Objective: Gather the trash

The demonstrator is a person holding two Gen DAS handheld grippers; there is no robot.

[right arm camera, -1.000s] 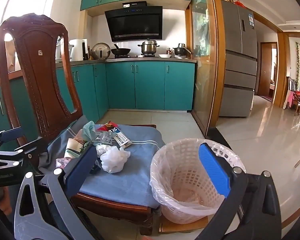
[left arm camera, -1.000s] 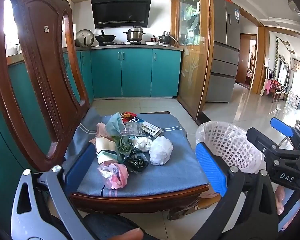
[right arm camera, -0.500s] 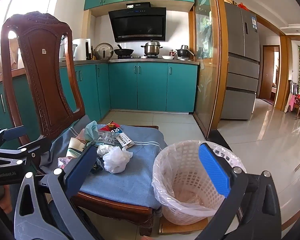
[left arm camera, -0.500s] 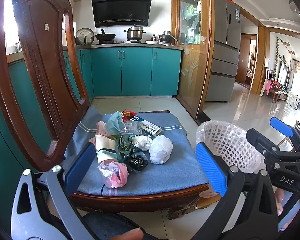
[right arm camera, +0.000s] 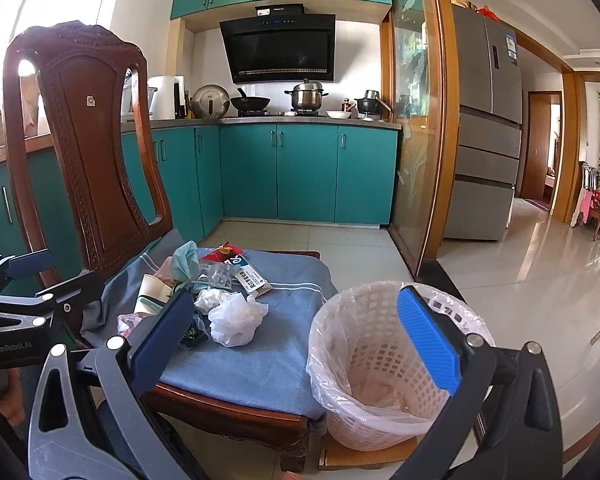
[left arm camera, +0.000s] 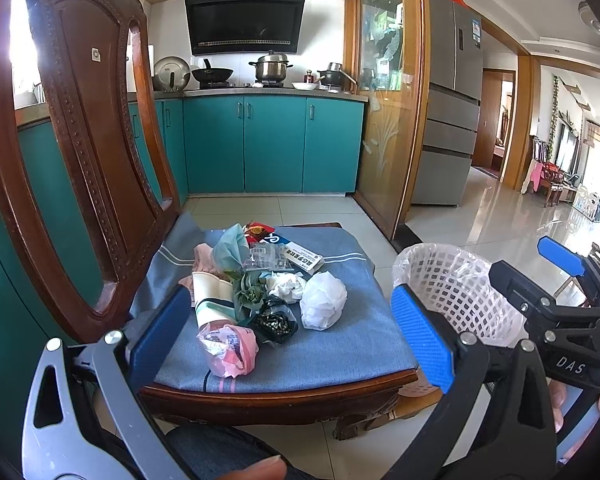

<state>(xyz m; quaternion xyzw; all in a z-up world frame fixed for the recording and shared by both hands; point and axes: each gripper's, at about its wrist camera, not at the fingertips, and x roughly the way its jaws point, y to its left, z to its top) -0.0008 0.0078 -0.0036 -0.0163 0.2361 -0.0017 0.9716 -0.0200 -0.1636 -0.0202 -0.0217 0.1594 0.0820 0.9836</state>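
Observation:
A heap of trash lies on the blue cushion (left arm camera: 340, 344) of a wooden chair: a pink bag (left arm camera: 228, 350), a white crumpled bag (left arm camera: 323, 305) (right arm camera: 234, 320), a dark wrapper (left arm camera: 275, 322), a paper cup (left arm camera: 211, 297) and a white printed packet (left arm camera: 305, 257). A white mesh bin (right arm camera: 380, 364) (left arm camera: 452, 292) with a clear liner stands on the floor right of the chair. My left gripper (left arm camera: 288, 340) is open in front of the heap, holding nothing. My right gripper (right arm camera: 296, 336) is open over the seat edge and the bin's rim.
The carved chair back (left arm camera: 84, 152) rises on the left. Teal cabinets (left arm camera: 272, 144) and a stove with pots line the far wall. A glass partition (left arm camera: 384, 120) and a fridge (left arm camera: 448, 128) stand to the right, with tiled floor (right arm camera: 520, 280) beyond the bin. A fingertip (left arm camera: 256, 468) shows below.
Both views have shifted a little; the right gripper has drifted slightly left and closer to the chair. Both grippers stay open and the trash has not moved.

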